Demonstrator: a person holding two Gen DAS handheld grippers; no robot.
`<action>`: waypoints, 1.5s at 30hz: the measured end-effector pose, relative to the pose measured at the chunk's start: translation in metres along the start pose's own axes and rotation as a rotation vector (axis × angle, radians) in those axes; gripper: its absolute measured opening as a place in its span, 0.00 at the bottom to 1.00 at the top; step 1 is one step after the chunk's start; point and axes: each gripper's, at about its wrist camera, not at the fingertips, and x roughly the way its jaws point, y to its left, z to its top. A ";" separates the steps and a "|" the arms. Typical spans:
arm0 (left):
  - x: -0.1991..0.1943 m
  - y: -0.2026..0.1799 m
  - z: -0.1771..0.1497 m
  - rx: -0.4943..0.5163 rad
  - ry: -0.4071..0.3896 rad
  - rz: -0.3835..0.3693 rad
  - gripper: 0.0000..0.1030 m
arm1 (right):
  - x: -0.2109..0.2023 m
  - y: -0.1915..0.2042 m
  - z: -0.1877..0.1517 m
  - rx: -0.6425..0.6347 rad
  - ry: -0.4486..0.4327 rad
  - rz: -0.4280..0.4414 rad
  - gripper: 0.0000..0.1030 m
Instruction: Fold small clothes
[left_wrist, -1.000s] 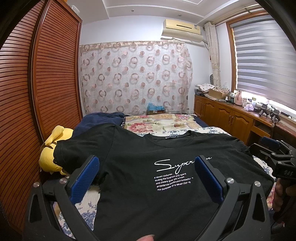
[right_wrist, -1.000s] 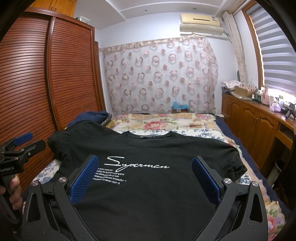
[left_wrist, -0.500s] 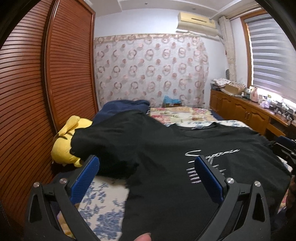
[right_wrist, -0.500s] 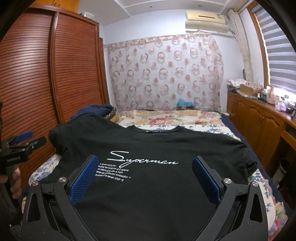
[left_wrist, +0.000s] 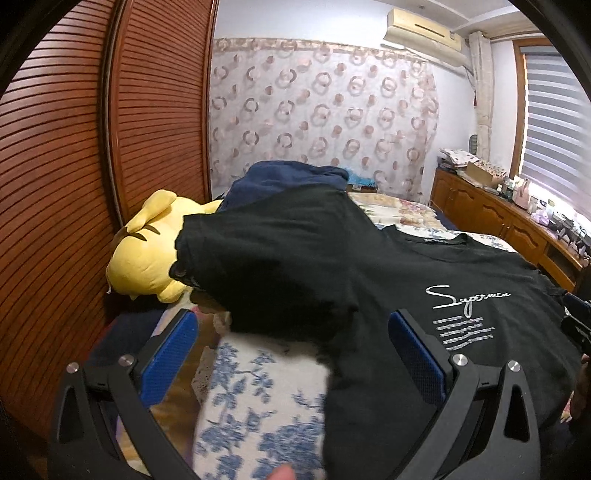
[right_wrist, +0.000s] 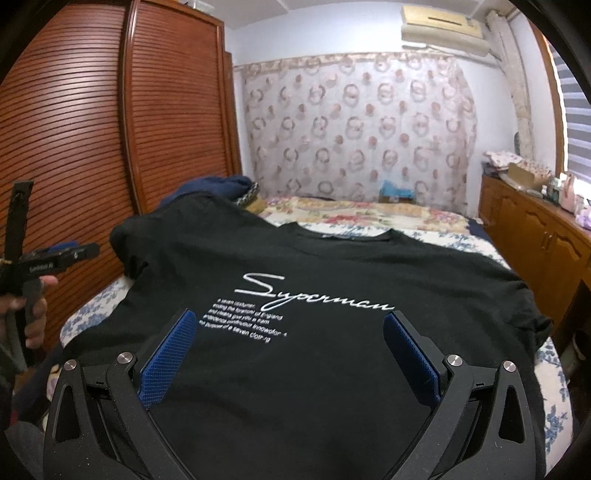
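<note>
Now I'm lining up the first fold: my left claw (left_wrist: 291, 354) and right claw (right_wrist: 290, 356), both spread apart and empty, are hovering over the black T-shirt (right_wrist: 332, 295); next I'm judging its sleeve (left_wrist: 258, 254), ahead of the left claw, needs pinching.

Yellow plush toy (left_wrist: 147, 254) and wardrobe (left_wrist: 74, 166) crowding the bed's left edge — right side open.

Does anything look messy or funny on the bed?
Mostly tidy. The black T-shirt lies flat, but its sleeve flops over the yellow plush toy at the bed's edge instead of lying flat. Both grippers are open, holding nothing.
</note>
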 end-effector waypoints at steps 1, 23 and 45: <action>0.003 0.004 0.000 -0.001 0.011 0.005 1.00 | 0.003 0.000 -0.001 -0.003 0.009 0.004 1.00; 0.098 0.032 -0.006 0.028 0.328 -0.027 0.60 | 0.043 0.009 -0.009 -0.095 0.121 0.030 1.00; 0.023 0.026 0.041 0.061 0.141 -0.107 0.04 | 0.042 0.005 -0.010 -0.070 0.109 0.041 1.00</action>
